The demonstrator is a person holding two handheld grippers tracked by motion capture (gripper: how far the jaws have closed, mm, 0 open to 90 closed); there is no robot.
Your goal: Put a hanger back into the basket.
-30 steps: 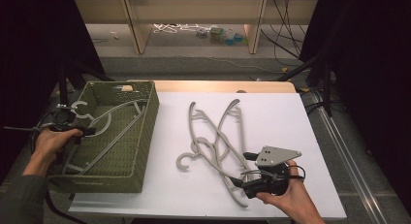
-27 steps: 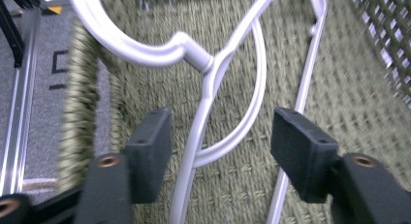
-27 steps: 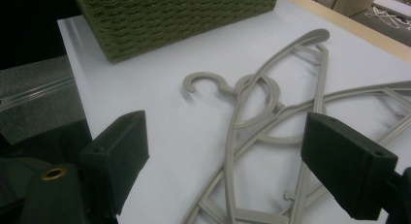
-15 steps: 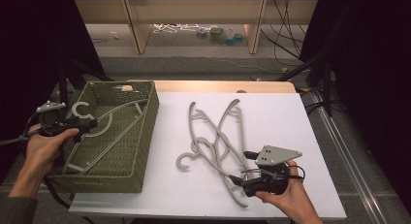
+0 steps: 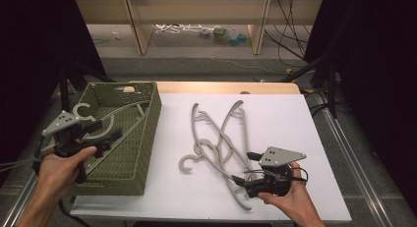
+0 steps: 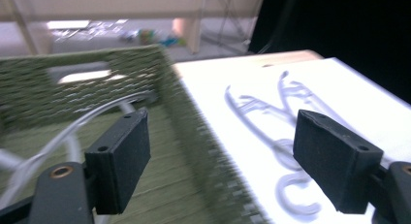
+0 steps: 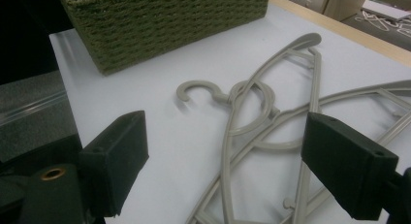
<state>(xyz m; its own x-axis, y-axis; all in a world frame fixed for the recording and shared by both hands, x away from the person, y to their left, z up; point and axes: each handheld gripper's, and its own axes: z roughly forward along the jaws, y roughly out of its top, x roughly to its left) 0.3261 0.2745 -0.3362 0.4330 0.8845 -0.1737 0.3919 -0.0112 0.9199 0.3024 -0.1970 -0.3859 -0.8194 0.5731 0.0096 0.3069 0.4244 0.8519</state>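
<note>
Now left gripper (image 5: 105, 133) lifted off basket (image 5: 147, 138), jaws just opened, empty, hanger (image 5: 125, 109) dropped inside, right gripper (image 5: 243, 168) gaping, unmoved

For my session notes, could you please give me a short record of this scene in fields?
Work: moving grey hangers into a basket
Basket: green woven basket, left on the table, hanger inside
White mat: pile of hangers
Left tongs: open, empty, above the basket; jaws have just been opening
Right tongs: open, at the pile's near end
</note>
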